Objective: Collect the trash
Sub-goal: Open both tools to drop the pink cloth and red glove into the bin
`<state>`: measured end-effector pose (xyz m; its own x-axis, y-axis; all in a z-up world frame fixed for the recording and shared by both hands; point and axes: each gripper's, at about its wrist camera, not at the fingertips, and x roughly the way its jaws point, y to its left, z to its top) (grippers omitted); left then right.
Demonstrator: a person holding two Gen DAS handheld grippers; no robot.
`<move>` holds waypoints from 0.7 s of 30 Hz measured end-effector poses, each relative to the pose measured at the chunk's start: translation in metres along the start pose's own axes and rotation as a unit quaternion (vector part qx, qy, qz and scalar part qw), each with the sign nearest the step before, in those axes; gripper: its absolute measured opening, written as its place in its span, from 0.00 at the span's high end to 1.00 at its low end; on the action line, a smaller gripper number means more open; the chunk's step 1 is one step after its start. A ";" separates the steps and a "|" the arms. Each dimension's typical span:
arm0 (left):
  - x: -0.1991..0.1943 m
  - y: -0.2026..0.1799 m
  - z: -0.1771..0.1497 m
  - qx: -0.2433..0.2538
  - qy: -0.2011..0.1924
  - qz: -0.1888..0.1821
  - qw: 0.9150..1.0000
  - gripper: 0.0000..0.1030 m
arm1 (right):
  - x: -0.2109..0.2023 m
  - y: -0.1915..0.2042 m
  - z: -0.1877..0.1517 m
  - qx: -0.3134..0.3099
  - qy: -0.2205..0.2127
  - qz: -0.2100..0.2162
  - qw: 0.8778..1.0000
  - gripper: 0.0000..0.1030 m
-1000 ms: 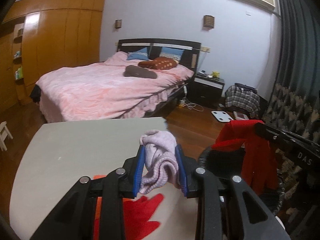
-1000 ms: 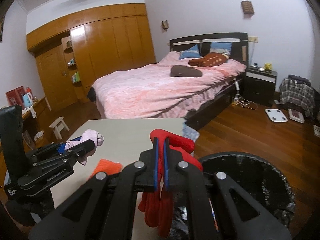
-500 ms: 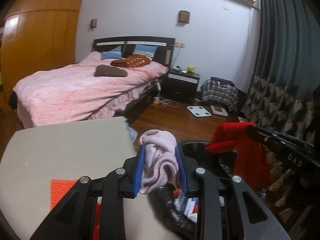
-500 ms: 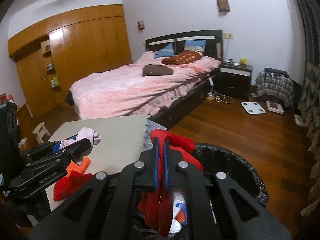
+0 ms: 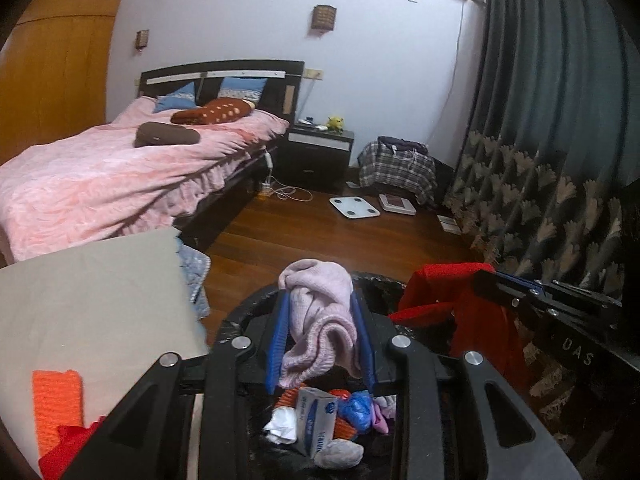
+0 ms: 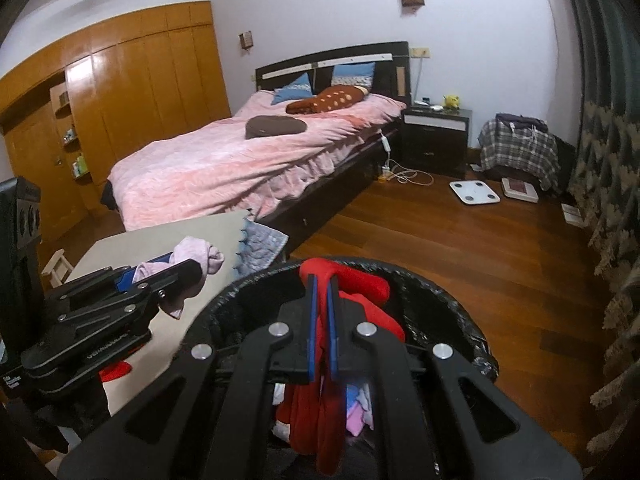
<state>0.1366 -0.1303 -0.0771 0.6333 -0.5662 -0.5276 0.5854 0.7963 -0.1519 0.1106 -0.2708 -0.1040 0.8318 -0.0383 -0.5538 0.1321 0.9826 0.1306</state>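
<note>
My left gripper point(image 5: 320, 304) is shut on a pale pink knitted sock point(image 5: 320, 320) and holds it over the black trash bin point(image 5: 236, 320). My right gripper point(image 6: 321, 280) is shut on a red knitted cloth point(image 6: 360, 292) that hangs into the same bin point(image 6: 460, 304). The bin holds a white box point(image 5: 316, 416), blue and pink scraps and white paper. The left gripper with the pink sock also shows in the right wrist view point(image 6: 192, 260), and the red cloth in the left wrist view point(image 5: 476, 320).
A grey table point(image 5: 88, 300) stands left of the bin, with an orange knitted piece point(image 5: 56, 404) and a red piece point(image 5: 64, 456) on it. A blue quilted cloth point(image 5: 192, 268) hangs at the table's edge. A pink bed point(image 5: 100, 176), a nightstand and wooden floor lie beyond.
Both grippers have moved right from over the table to above the bin, still holding the pink sock and the red cloth. The bin's contents have come into view.
</note>
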 end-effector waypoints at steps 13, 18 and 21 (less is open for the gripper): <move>0.034 -0.009 -0.007 -0.012 0.034 -0.037 0.999 0.47 | 0.009 -0.028 -0.017 0.026 0.014 -0.032 0.999 0.68; 0.023 0.000 -0.006 -0.019 0.023 -0.020 0.999 0.27 | 0.001 -0.031 -0.019 0.034 -0.002 -0.051 0.998 0.24; 0.009 0.009 -0.004 -0.023 0.009 0.007 1.000 0.15 | -0.006 -0.026 -0.019 0.027 -0.019 -0.063 0.997 0.08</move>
<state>0.1459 -0.1272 -0.0867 0.6319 -0.5515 -0.5446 0.5529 0.8131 -0.1820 0.0922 -0.2931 -0.1200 0.8269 -0.1681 -0.5367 0.2643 0.9585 0.1070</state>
